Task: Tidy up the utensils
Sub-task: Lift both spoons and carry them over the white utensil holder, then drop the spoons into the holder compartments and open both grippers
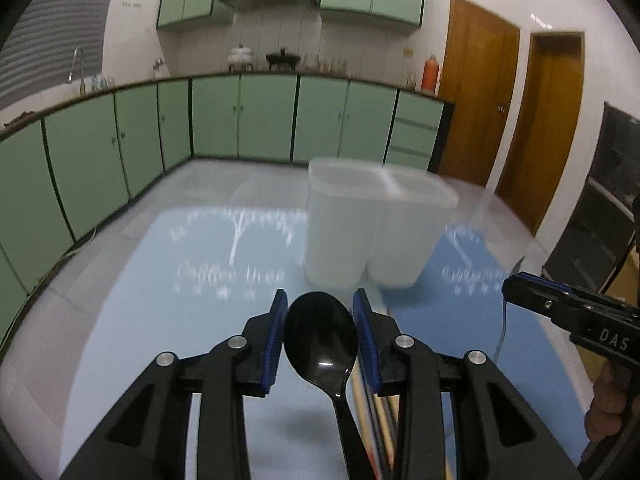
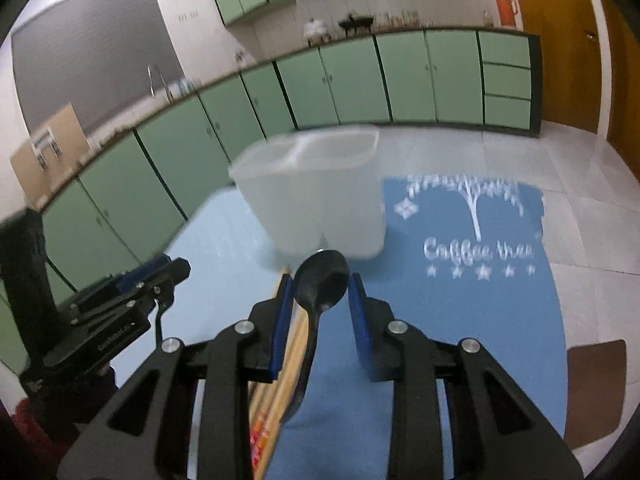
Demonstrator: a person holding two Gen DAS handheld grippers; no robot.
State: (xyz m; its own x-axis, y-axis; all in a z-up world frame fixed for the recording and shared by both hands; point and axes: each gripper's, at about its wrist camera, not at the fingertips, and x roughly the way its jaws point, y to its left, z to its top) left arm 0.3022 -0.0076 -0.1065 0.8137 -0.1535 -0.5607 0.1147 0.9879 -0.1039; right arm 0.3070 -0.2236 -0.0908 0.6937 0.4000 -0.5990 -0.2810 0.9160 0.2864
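Note:
In the left wrist view my left gripper [image 1: 321, 298] is shut on the bowl of a black plastic spoon [image 1: 320, 340], whose handle runs back under the camera. My right gripper [image 2: 321, 280] is shut on the bowl of a dark shiny metal spoon [image 2: 322, 284], held above the mats. A translucent two-compartment holder [image 1: 376, 224] [image 2: 316, 192] stands upright just beyond both grippers and looks empty. The right gripper [image 1: 568, 312] shows at the right edge of the left view, and the left gripper [image 2: 132, 292] at the left of the right view.
A light blue mat [image 1: 180, 320] and a darker blue "Coffee tree" mat [image 2: 480, 320] cover the table. Wooden chopsticks [image 2: 288, 360] [image 1: 372, 412] lie below the grippers. A brown pad [image 2: 596, 392] sits at the right. Green cabinets [image 1: 240, 120] stand behind.

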